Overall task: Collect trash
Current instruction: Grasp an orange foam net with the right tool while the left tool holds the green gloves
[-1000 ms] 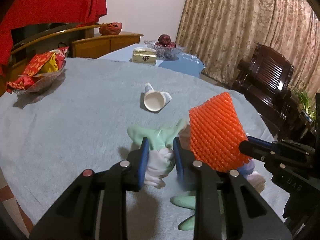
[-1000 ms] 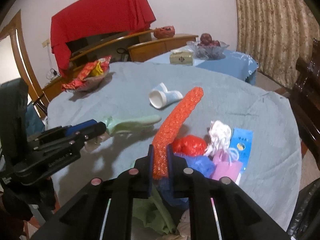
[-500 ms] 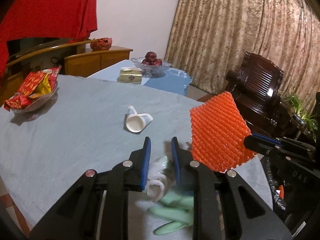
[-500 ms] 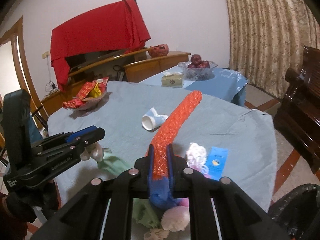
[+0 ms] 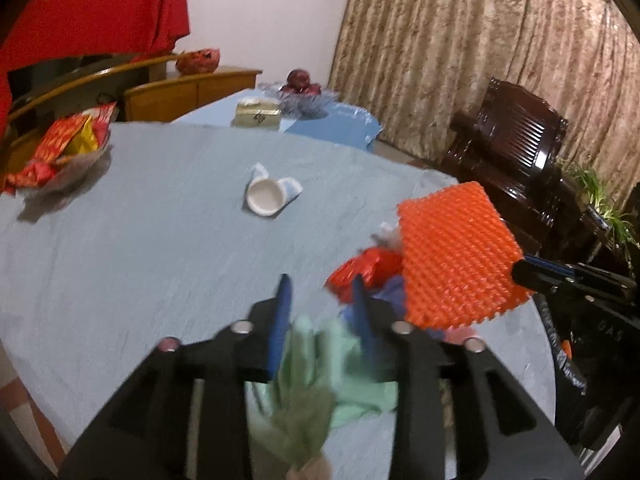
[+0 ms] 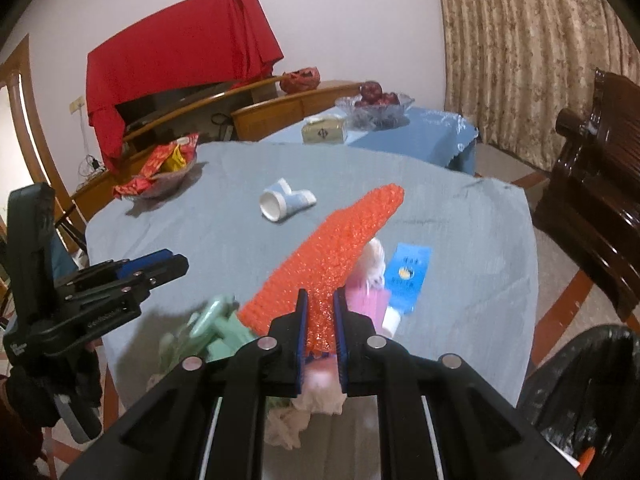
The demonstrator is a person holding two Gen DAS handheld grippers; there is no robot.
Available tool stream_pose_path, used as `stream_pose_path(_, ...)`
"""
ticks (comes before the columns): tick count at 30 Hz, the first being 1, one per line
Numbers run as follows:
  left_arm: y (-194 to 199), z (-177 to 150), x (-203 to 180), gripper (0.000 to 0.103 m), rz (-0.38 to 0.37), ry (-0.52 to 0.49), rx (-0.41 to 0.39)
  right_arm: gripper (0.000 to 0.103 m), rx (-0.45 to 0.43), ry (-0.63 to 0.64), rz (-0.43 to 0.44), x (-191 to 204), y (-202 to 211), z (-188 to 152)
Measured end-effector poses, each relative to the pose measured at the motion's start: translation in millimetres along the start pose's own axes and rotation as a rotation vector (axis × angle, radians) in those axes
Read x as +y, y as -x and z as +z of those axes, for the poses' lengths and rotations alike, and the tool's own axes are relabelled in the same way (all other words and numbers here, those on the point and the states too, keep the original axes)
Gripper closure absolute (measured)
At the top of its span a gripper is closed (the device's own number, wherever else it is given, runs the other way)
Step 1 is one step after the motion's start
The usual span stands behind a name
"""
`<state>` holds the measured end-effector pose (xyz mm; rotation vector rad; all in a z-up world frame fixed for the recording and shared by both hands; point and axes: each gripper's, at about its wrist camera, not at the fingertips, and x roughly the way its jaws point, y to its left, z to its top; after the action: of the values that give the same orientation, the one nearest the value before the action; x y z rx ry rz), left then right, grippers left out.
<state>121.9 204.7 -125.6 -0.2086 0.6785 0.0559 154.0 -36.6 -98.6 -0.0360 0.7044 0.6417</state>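
The right gripper [image 6: 320, 312] jaws clench the orange foam net [image 6: 332, 248], the left gripper [image 5: 320, 304] jaws gape over the green glove [image 5: 316, 364], and a crushed cup [image 5: 268, 196] lies beyond on the worktop [image 5: 140, 240], uncollected.

trash pile [image 6: 372, 276] near edge, crumpled cup [image 6: 286, 202] mid-table

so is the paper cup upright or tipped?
Tipped. The paper cup lies on its side on the grey tablecloth, its open white mouth facing the camera and its body looking crushed.
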Motion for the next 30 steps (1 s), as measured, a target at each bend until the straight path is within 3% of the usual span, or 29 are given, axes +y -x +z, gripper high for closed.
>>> stream_pose_path(1, 0, -3, 3, 0.055, 0.004, 0.007, 0.008, 0.091, 0.008, -0.002, 0.0, -1, -1, -4)
stream_pose_path(5, -2, -20, 14, 0.04, 0.016, 0.021, 0.055, 0.091, 0.037, -0.011, -0.002, -2, -5, -17)
stream_pose_path(8, -1, -33, 17, 0.035, 0.016, 0.03, 0.084, 0.091, 0.047, -0.005, -0.003, -1, -5, -23)
stream_pose_path(19, 3, -70, 15, 0.032, 0.015, 0.033, 0.129, 0.091, 0.062, 0.008, 0.0, 4, 6, -39)
stream_pose_path(21, 1, -73, 12, 0.035, 0.023, 0.025, 0.132, 0.091, 0.053, 0.012, -0.002, 5, 10, -40)
stream_pose_path(23, -3, -76, 11, 0.059, 0.03, 0.023, 0.147, 0.091, 0.047, 0.012, -0.004, 6, 13, -41)
stream_pose_path(24, -5, -79, 11, 0.062, 0.033, 0.023, 0.158, 0.091, 0.043, 0.009, -0.005, 5, 15, -41)
stream_pose_path(26, -7, -80, 13, 0.079, 0.027, 0.029, 0.163, 0.091, 0.037, 0.006, -0.006, 5, 17, -41)
stream_pose_path(30, 1, -75, 13, 0.089, 0.039, 0.025, 0.137, 0.091, 0.018, 0.009, -0.007, 7, 24, -38)
